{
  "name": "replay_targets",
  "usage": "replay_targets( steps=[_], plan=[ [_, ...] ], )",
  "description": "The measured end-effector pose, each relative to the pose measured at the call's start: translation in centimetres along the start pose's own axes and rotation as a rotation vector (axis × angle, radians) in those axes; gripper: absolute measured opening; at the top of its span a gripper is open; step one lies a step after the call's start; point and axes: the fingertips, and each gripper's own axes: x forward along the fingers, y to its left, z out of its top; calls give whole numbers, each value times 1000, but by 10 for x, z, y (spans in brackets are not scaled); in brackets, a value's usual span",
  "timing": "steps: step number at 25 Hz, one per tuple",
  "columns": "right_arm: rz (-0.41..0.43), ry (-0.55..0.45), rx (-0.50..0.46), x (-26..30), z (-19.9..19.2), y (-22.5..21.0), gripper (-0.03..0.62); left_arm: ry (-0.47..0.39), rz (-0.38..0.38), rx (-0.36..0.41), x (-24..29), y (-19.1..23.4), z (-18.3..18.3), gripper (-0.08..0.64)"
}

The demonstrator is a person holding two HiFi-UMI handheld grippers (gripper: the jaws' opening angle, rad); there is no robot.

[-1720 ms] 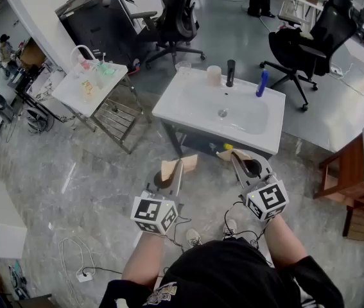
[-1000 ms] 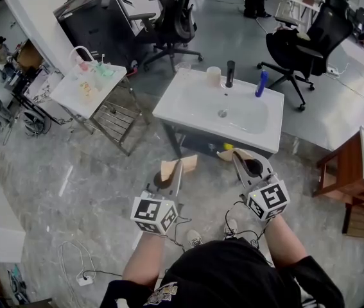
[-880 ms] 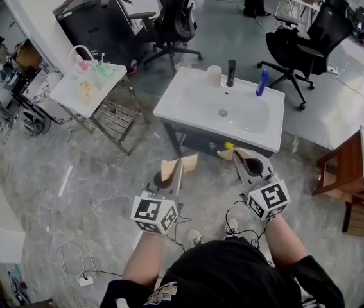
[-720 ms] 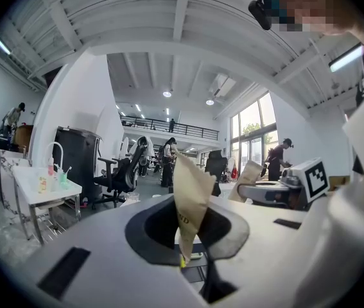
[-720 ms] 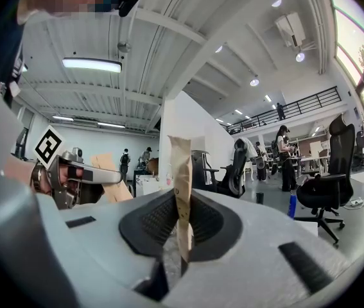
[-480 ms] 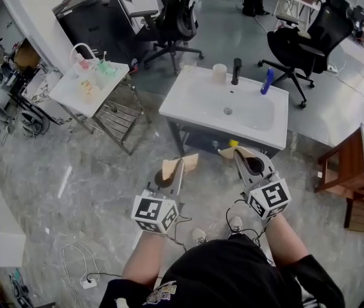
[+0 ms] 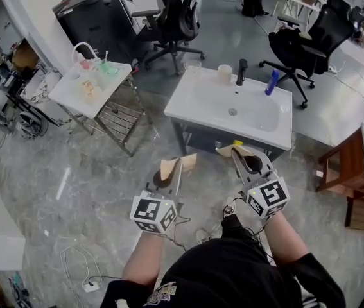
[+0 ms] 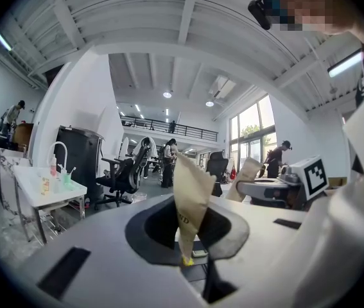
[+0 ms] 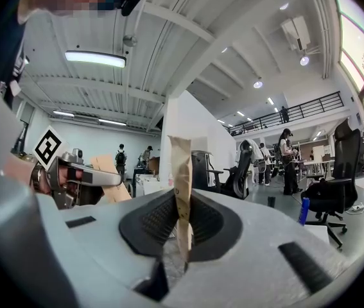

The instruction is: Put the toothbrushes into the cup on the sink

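Note:
Each gripper carries a tan, paper-wrapped toothbrush. My left gripper (image 7: 176, 172) is shut on one toothbrush (image 7: 180, 165), which stands up between the jaws in the left gripper view (image 8: 191, 194). My right gripper (image 7: 242, 160) is shut on the other toothbrush (image 7: 231, 151), upright between its jaws (image 9: 182, 181). Both grippers hang over the floor, short of the white sink (image 7: 201, 101). The beige cup (image 7: 225, 74) stands on the sink's far rim, left of the black faucet (image 7: 241, 72).
A blue bottle (image 7: 271, 82) stands at the sink's far right corner. A white cart (image 7: 72, 92) with bottles is to the left, office chairs (image 7: 310, 40) stand behind the sink, and a wooden table (image 7: 355, 172) stands to the right. Cables (image 7: 79, 262) lie on the marble floor.
The sink and the room have slid slightly right in the head view as the person steps forward. Both grippers keep their hold on the toothbrushes.

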Motion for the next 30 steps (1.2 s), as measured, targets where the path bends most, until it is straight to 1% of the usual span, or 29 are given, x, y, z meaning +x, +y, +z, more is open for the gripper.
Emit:
replay_targets(
  steps=[5,11,16,22,30],
  plan=[
    [5,1,5,20,-3,-7,38,12,4,-14,15,14,-5,35],
    [-3,2,23,45,-12,-41,38,21,4,-7,54,26,-6,35],
    [-7,2,44,76,-23,-82,38,37,15,-13,103,45,-9,35],
    [-22,17,80,129,-43,-151,37,72,10,-17,185,68,-18,35],
    [-5,43,102,203,-59,-222,37,88,33,-27,274,107,-15,35]
  ],
)
